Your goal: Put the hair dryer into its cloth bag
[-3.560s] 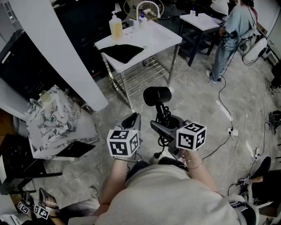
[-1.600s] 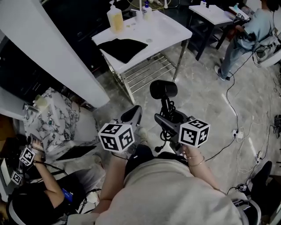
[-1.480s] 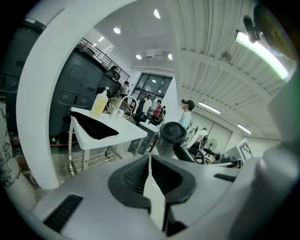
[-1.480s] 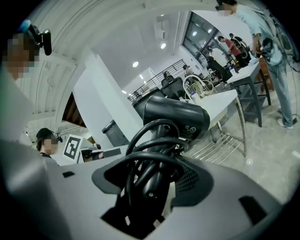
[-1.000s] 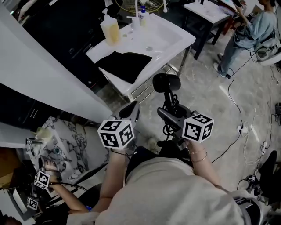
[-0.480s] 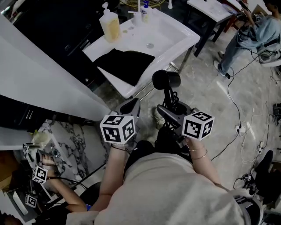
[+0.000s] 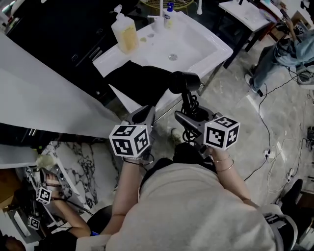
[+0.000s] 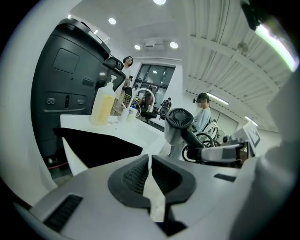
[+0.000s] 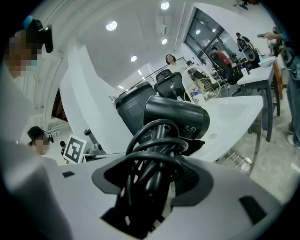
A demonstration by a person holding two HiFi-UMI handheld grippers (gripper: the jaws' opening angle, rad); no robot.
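Note:
The black hair dryer [image 7: 184, 81] stands upright with its handle and coiled cord clamped in my right gripper [image 7: 190, 120], which is shut on it. Its head hangs over the near edge of the white table [image 7: 201, 46], beside the flat black cloth bag [image 7: 142, 81]. In the right gripper view the hair dryer [image 9: 180, 119] and cord fill the space between the jaws of that gripper [image 9: 154, 180]. My left gripper [image 7: 143, 115] is shut and empty, just short of the bag. In the left gripper view its tips [image 8: 149, 159] meet, with the bag [image 8: 98, 147] ahead and the dryer [image 8: 180, 120] to the right.
A yellow soap bottle [image 7: 125, 34] and a small blue-capped bottle [image 7: 169, 9] stand at the table's far side. A white slanted panel [image 7: 44, 93] lies to the left. A person [image 7: 289, 49] stands at another table [image 7: 245, 12]. Cables [image 7: 267, 142] cross the floor.
Both grippers have moved toward the white table. The dryer's head, earlier over the floor, is now at the table's near edge beside the bag.

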